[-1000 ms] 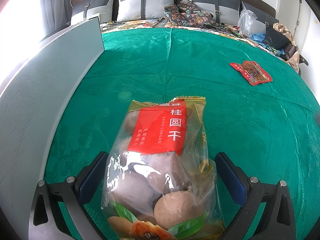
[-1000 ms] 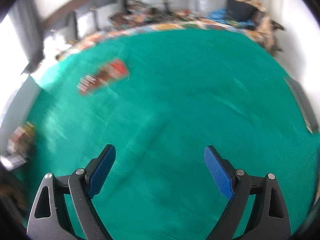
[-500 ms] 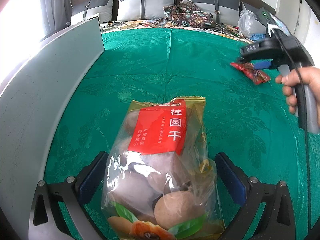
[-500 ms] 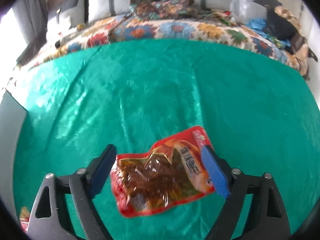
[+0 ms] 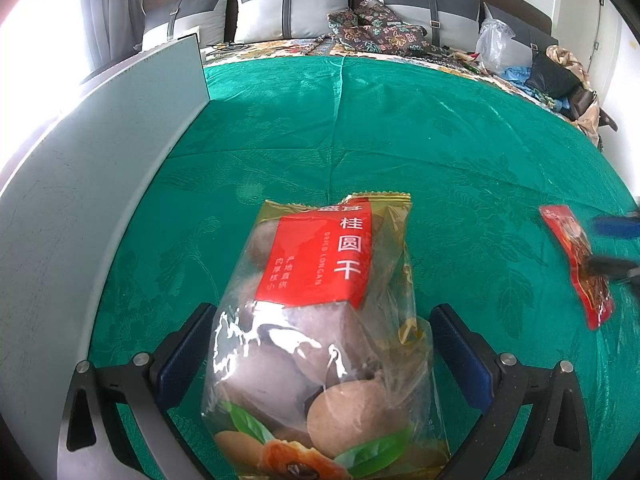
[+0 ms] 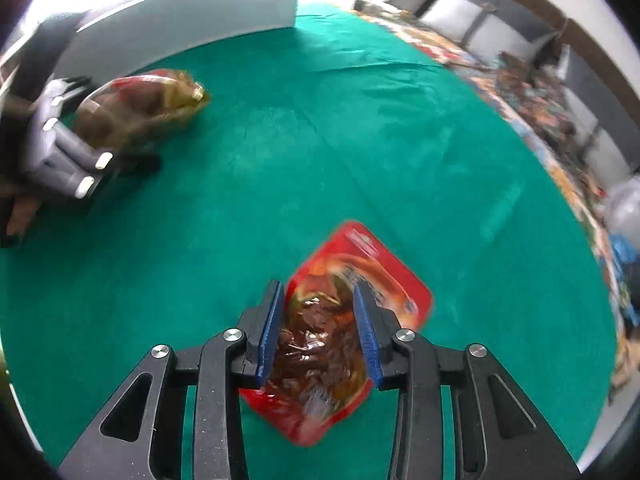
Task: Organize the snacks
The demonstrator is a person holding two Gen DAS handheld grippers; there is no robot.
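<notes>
A green patterned cloth (image 5: 420,132) covers a bed. The left gripper (image 5: 320,344) has its blue-padded fingers spread wide on either side of a dried longan bag (image 5: 320,320), a clear packet with a red label and brown fruit inside. The left pad sits against the bag's edge and the right pad stands a little apart, so the bag is not clamped; it lies on the cloth, near the left edge.

In the right wrist view, the right gripper (image 6: 318,328) has its fingers drawn close and pinching a red snack packet (image 6: 340,332) with dark contents. The packet sits low over the cloth at the near middle; whether it is lifted clear is hard to tell through the blur.

The step in hand appears to be gathering the snacks together. The next move probably calls for carrying the red packet left toward the longan bag and setting it down beside it, without letting the slack foil slip from the pads.

A pale grey panel (image 5: 100,168) stands upright along the left side, just beyond the longan bag. Grey pillows (image 5: 288,4), a dark patterned fabric (image 5: 376,28) and a clear plastic bag (image 5: 494,42) lie at the far end. Nothing lies between the two snacks.
</notes>
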